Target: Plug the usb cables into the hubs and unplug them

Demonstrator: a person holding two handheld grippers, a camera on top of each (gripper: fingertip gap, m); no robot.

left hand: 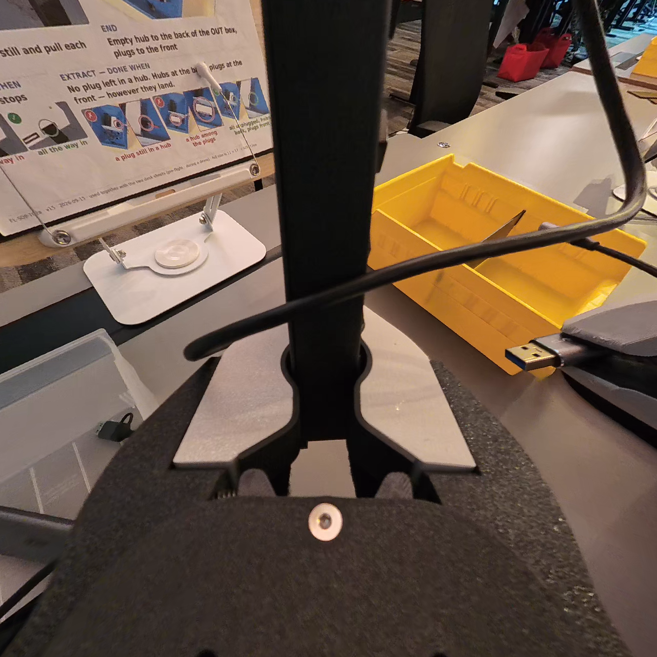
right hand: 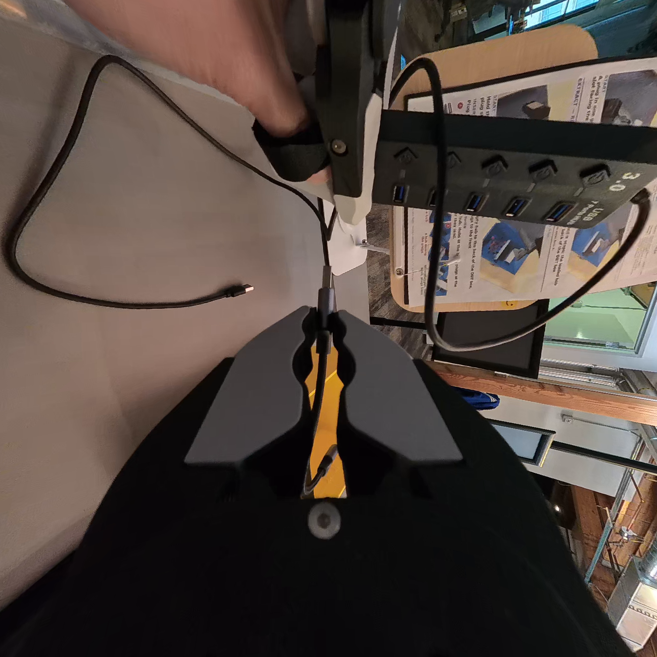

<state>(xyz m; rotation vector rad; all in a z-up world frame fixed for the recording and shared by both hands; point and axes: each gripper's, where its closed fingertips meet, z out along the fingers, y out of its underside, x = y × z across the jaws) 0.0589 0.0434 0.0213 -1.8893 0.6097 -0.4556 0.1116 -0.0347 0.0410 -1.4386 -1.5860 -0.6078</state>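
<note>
My left gripper (left hand: pixel 325 359) is shut on a long black USB hub (left hand: pixel 320 177), held upright in front of the camera. The hub's own black cable (left hand: pixel 355 284) loops across it. In the right wrist view the hub (right hand: pixel 515 170) shows a row of blue ports and buttons; the ports I can see are empty. My right gripper (right hand: pixel 325 314) is shut on a grey USB-A plug (right hand: pixel 326 300). Its cable (right hand: pixel 53 177) trails over the table to a loose small connector (right hand: pixel 245 288). In the left wrist view the plug (left hand: pixel 529 357) points at the hub, well apart from it.
A yellow divided bin (left hand: pixel 497 270) sits on the grey table behind the plug. An instruction sheet on a white stand (left hand: pixel 170 263) is at the back left. A clear plastic box (left hand: pixel 53 409) holding a small adapter is at the near left. A hand (right hand: pixel 231 71) holds the left gripper. My right fingertips sit around 10 cm from my left ones.
</note>
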